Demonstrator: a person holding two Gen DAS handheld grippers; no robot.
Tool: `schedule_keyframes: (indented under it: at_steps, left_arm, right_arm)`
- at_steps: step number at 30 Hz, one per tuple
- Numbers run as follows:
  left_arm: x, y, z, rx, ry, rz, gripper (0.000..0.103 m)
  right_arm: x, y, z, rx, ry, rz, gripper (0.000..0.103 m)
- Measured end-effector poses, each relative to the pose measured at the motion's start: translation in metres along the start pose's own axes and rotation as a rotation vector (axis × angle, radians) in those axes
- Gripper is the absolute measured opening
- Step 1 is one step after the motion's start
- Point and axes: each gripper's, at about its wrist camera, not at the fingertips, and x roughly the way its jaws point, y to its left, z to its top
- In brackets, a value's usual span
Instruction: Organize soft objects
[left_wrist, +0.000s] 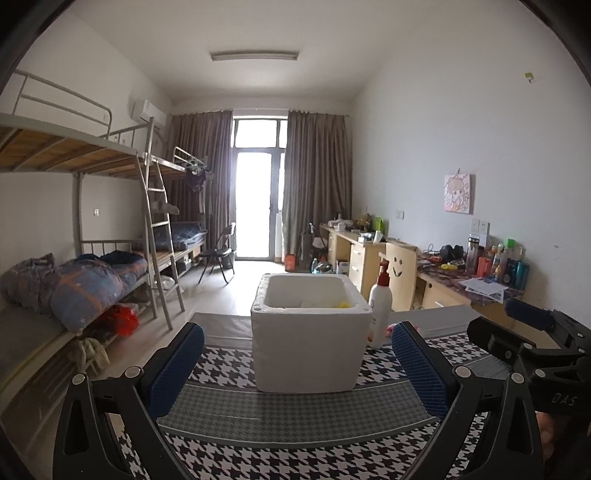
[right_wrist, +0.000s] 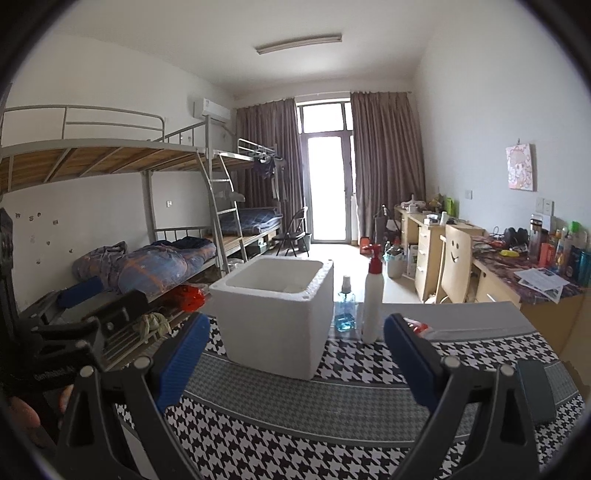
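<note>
A white foam box (left_wrist: 308, 332) stands open-topped on the houndstooth tablecloth (left_wrist: 280, 417), with a yellow item (left_wrist: 344, 305) and pale things inside. It also shows in the right wrist view (right_wrist: 275, 317). My left gripper (left_wrist: 295, 373) is open and empty, just in front of the box. My right gripper (right_wrist: 295, 362) is open and empty, in front of the box and to its right. A pink and red soft object (right_wrist: 415, 325) lies behind the right finger, also seen in the left wrist view (left_wrist: 390, 328).
A white pump bottle with a red top (left_wrist: 380, 306) stands right of the box (right_wrist: 371, 295), with a blue spray bottle (right_wrist: 345, 304) beside it. A dark phone (right_wrist: 535, 391) lies at the table's right. Bunk beds stand left, cluttered desks (left_wrist: 476, 284) right.
</note>
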Motion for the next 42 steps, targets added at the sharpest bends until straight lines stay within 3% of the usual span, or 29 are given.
schedule_keyframes:
  at_steps: [18, 42]
  left_arm:
    - [-0.010, -0.007, -0.017, 0.016, -0.017, 0.009, 0.102]
    - [-0.010, -0.006, -0.029, 0.023, 0.001, 0.021, 0.102]
  right_arm:
    - [-0.017, -0.007, -0.024, 0.003, -0.033, -0.039, 0.097]
    - [-0.020, -0.010, -0.031, 0.034, -0.010, -0.043, 0.097]
